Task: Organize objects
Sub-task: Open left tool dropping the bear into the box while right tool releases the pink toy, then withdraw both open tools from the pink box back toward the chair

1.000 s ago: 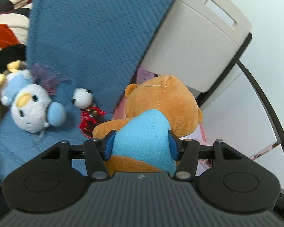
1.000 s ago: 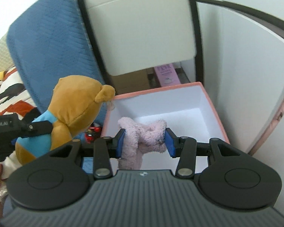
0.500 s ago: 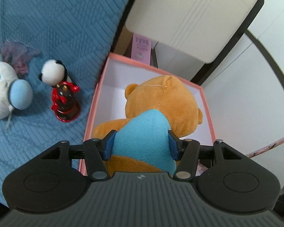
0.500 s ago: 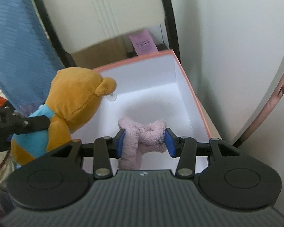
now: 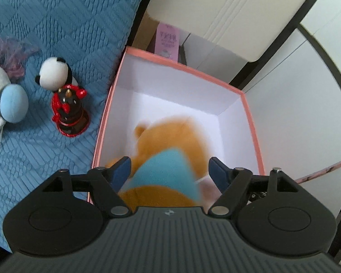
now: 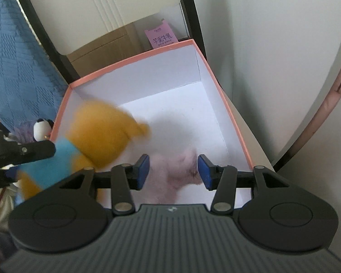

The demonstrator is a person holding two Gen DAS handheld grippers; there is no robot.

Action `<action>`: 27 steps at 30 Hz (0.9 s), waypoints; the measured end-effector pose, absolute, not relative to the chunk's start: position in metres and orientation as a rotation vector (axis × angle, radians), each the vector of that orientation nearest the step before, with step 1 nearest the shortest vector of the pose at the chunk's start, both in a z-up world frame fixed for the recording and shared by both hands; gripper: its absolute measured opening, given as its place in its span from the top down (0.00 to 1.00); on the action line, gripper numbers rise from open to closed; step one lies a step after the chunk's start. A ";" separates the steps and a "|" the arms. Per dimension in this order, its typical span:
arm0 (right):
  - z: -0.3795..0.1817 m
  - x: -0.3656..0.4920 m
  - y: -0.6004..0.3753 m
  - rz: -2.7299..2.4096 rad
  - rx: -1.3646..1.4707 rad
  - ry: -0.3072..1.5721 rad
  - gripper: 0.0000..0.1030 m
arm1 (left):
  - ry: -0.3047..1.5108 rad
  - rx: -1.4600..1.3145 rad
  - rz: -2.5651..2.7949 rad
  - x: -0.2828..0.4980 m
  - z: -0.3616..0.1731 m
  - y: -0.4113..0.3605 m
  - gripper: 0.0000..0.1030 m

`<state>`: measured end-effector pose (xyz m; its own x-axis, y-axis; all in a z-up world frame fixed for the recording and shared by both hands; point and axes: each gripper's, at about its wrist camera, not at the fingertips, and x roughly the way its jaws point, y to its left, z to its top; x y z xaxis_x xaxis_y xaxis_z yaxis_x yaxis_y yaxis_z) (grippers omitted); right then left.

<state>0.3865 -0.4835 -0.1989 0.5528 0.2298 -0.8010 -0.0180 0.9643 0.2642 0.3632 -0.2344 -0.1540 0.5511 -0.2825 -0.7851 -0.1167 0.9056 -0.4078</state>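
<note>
A pink-rimmed white box stands beside the blue bed cover; it also shows in the right wrist view. My left gripper is open over the box, and the brown teddy bear in a blue shirt is blurred between its jaws, dropping free. The bear also shows blurred in the right wrist view. My right gripper is open, and the pink plush toy is blurred between its jaws, loose over the box floor.
On the blue cover lie a small panda plush, a red and black figurine and a white plush with blue earmuffs. A pink carton and a beige board stand behind the box. A white wall is on the right.
Both grippers have opened above the box. The teddy bear and the pink plush have come loose and are falling into it.
</note>
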 end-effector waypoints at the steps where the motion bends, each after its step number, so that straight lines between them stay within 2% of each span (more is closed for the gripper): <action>1: -0.197 0.385 -0.482 0.144 0.238 0.975 0.49 | 0.985 -0.441 -0.099 0.361 -0.150 -0.234 0.23; 27: -0.089 0.271 -0.440 0.204 0.194 0.810 0.49 | 0.785 -0.440 -0.146 0.235 -0.026 -0.180 0.23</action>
<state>0.2709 -0.4403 -0.0891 0.6717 0.2535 -0.6961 -0.1058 0.9628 0.2485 0.2348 -0.1796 -0.0259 0.7029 -0.2875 -0.6506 -0.0347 0.8997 -0.4351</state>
